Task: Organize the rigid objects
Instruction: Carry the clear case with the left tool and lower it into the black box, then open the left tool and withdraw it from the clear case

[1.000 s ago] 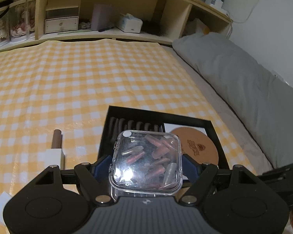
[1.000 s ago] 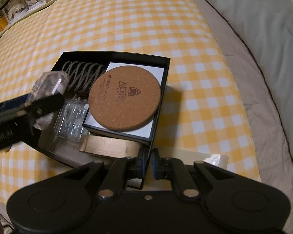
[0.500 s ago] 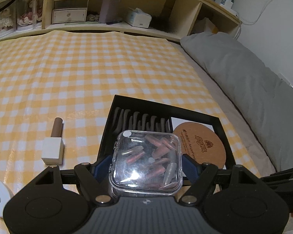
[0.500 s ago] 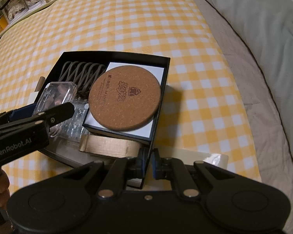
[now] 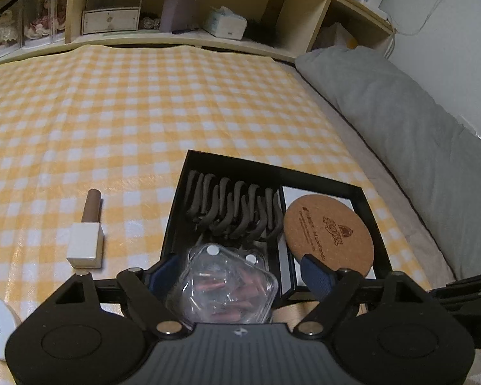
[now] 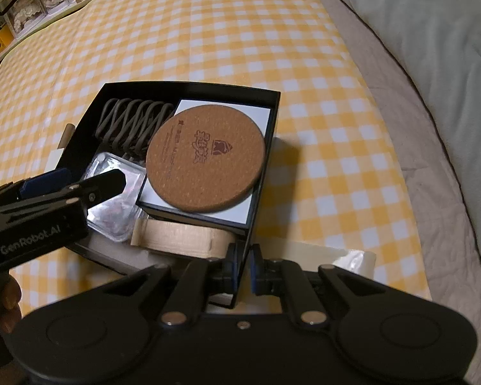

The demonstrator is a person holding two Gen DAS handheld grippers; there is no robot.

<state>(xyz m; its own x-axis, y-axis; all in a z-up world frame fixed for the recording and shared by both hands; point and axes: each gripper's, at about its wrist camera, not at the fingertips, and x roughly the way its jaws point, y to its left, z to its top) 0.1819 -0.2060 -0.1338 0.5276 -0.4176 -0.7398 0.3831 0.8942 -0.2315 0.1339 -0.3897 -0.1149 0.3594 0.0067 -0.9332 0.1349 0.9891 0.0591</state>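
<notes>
Jaws: left gripper (image 5: 239, 271) opening, the clear case (image 5: 223, 290) loose between them, tilted into the black box (image 6: 266, 147); right gripper (image 6: 243, 268) clamped shut on the box's near wall, judged to steady it. Checked cloth (image 5: 128, 112): bears the box. Box contents: cork coaster (image 6: 205, 157) on a white card, coiled cable (image 6: 131, 122). Outside: small bottle (image 5: 86, 234), not yet packed.
</notes>
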